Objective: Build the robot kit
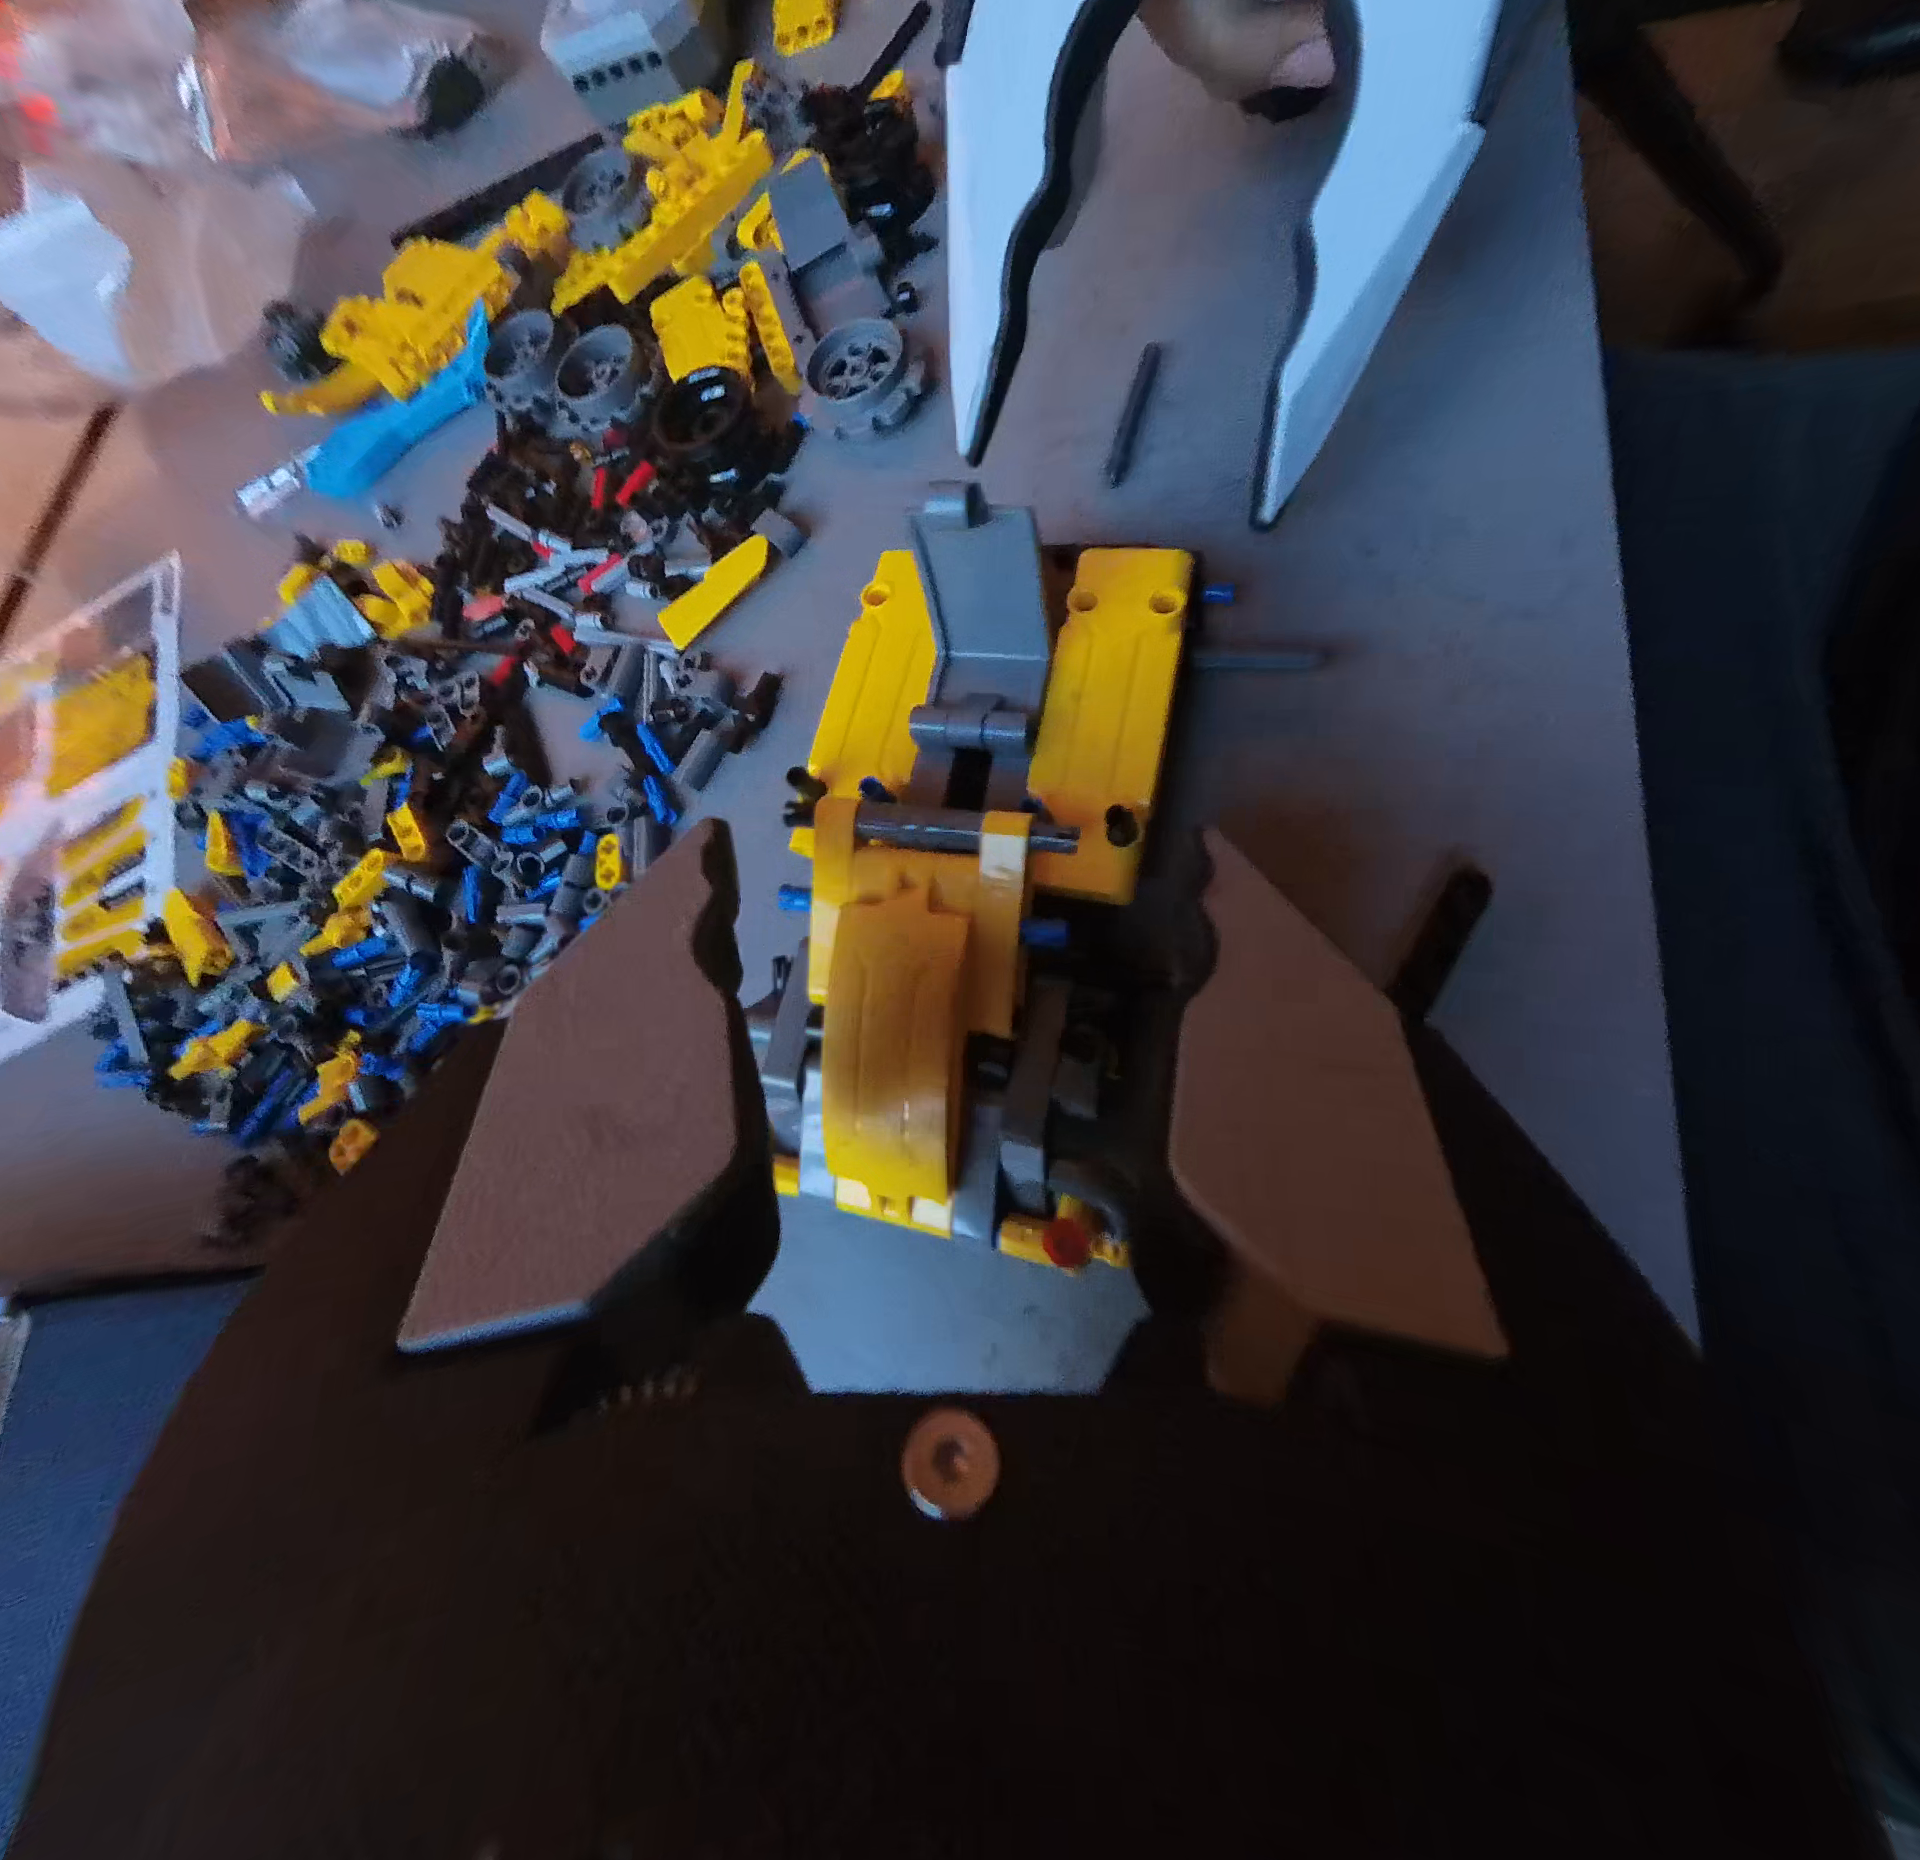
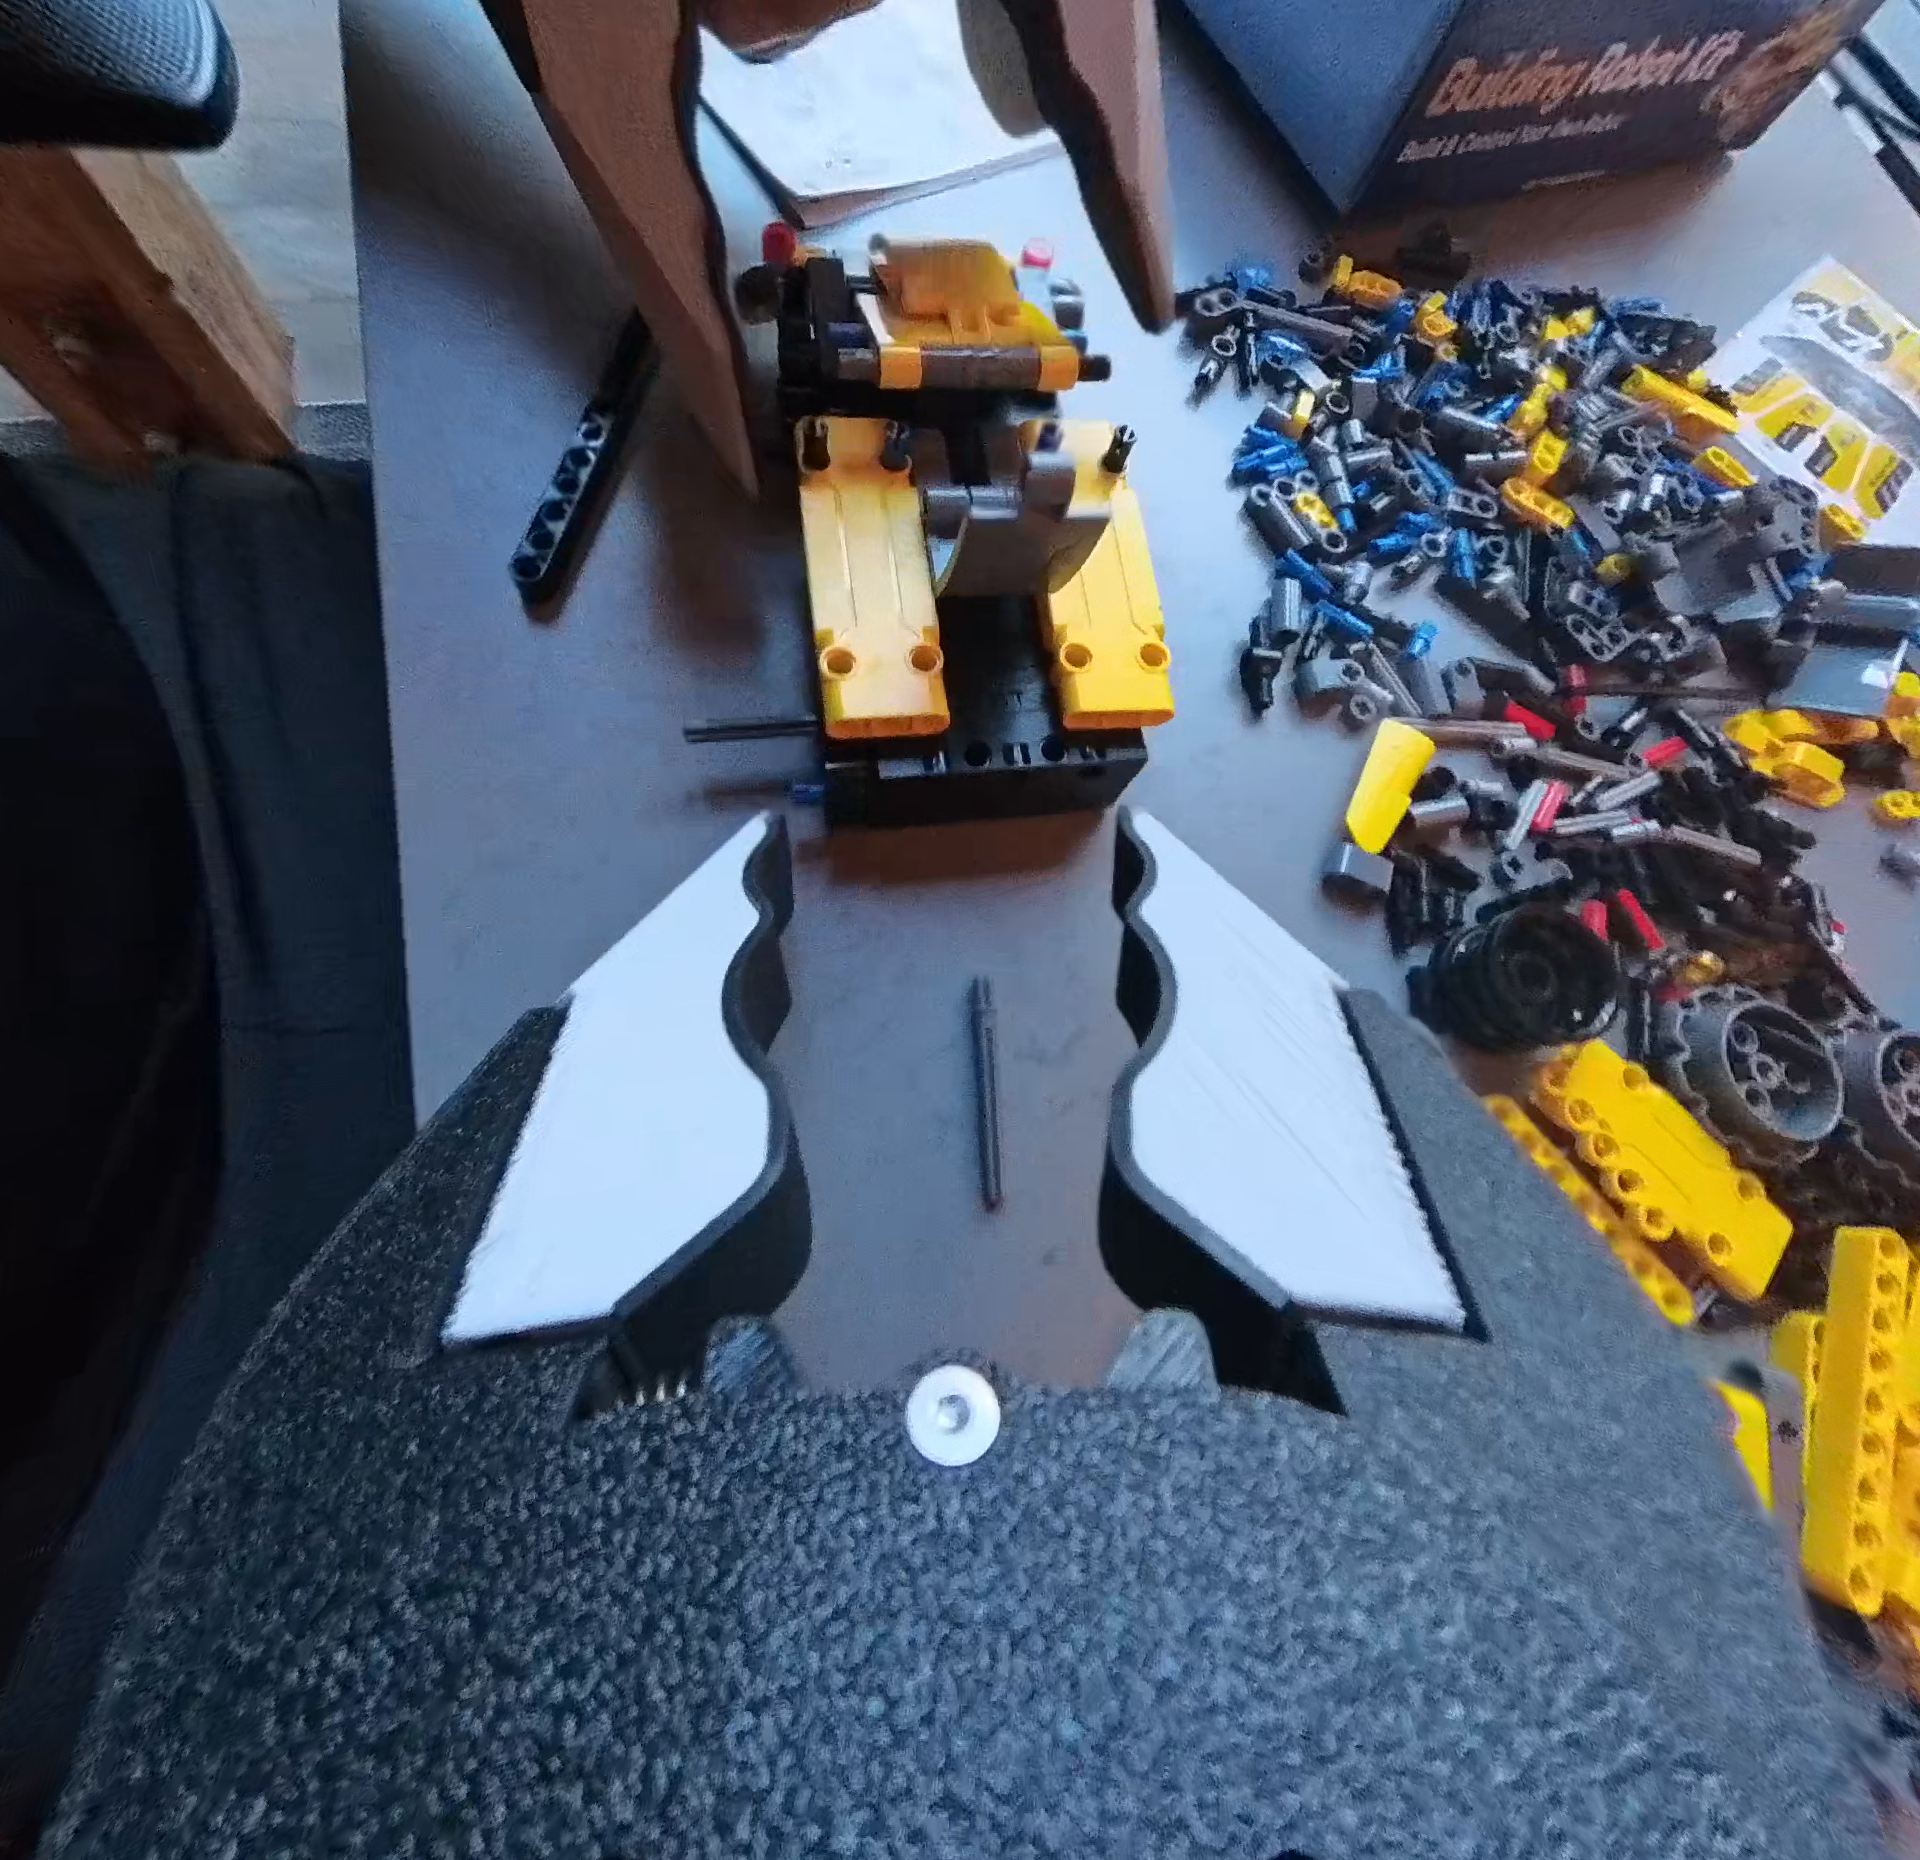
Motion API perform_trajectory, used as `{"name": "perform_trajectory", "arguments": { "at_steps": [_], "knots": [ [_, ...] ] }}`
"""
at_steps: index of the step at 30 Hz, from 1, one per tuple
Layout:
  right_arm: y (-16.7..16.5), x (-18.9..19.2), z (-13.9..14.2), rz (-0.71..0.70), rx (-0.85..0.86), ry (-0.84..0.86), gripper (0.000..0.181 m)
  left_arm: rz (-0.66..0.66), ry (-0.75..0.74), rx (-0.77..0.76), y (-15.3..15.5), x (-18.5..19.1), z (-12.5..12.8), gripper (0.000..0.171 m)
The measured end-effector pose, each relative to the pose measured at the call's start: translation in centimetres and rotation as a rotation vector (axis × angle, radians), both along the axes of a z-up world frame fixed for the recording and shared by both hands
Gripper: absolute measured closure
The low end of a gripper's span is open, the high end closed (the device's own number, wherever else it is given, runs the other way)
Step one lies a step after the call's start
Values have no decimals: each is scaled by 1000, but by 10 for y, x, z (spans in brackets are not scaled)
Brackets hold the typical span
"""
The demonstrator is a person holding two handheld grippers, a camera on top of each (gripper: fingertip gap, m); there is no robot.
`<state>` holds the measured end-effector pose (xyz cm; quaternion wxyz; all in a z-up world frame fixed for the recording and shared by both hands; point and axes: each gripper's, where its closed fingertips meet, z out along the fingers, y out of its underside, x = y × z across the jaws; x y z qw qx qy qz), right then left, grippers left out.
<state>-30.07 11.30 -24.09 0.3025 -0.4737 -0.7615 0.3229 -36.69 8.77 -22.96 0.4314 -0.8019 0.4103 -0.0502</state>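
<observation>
A yellow, grey and black brick vehicle model (image 1: 997, 750) stands on the grey table (image 1: 1403, 584). My left gripper (image 1: 961, 844) has brown fingers, is open and straddles the model's near end without closing on it. In the right wrist view the model (image 2: 977, 563) stands just past my right gripper (image 2: 951, 823), which has white fingers and is open and empty. A thin black axle (image 2: 985, 1093) lies on the table between its fingers. The left gripper (image 2: 951, 402) shows at the model's far end. The right gripper (image 1: 1120, 485) and the axle (image 1: 1132, 413) show in the left wrist view.
A big pile of loose yellow, blue, grey and black parts (image 2: 1507, 563) with wheels (image 2: 1714, 1062) lies beside the model. A black beam (image 2: 587, 460) and a second axle (image 2: 748, 730) lie on the other side, near the table edge. A dark box (image 2: 1507, 65) and a printed sheet (image 2: 1829, 397) lie beyond. Some 9 centimeters of space lies between my two pairs of fingers.
</observation>
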Motion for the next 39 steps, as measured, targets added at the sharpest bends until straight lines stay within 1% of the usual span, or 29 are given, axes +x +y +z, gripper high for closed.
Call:
{"name": "perform_trajectory", "arguments": {
  "at_steps": [2,4,6,8,11,13,15,18,20,22,23,25,26,30,31,32,39],
  "knots": [
    [-2,-8,0,24,-22,-5,117,5,-22,-49,2,-2,-4,84],
    [-3,-14,-5,50,-43,-51,112,10,-22,-94,5,-4,-9,79],
    [1,-18,-8,76,-24,-67,112,0,-10,-132,6,-3,-14,80],
    [3,-21,-8,100,-43,-80,113,-32,-7,-195,3,3,-23,83],
    [5,-22,-7,140,-55,-87,112,-13,57,-178,8,-1,-29,85],
    [13,-23,-8,140,-32,-116,102,-22,60,-163,9,-1,-29,88],
    [13,-24,-6,169,-36,-110,113,-41,53,-136,10,1,-28,91],
    [10,-23,-14,181,-45,-155,113,-37,32,-131,10,0,-28,90],
    [8,-20,-13,181,-18,-153,119,-18,9,-144,9,-1,-30,89],
    [5,-15,-13,168,-52,-180,109,2,4,-124,10,-1,-29,89],
    [2,-14,-10,169,-82,-177,109,6,1,-113,10,-1,-29,89],
    [5,-18,-9,131,-83,-161,111,8,-5,-99,11,-2,-28,89],
    [6,-20,-11,121,-82,-163,109,5,-6,-93,10,-1,-28,89],
    [4,-23,-11,131,-82,-171,107,8,-5,-93,10,-2,-28,89],
    [3,-23,-11,138,-84,-170,107,11,-6,-90,9,-2,-28,90],
    [0,-22,-11,157,-99,-172,112,10,-7,-87,9,-1,-28,90],
    [1,-25,-12,206,-114,-190,114,17,-31,-94,9,-1,-29,92]
  ]
}}
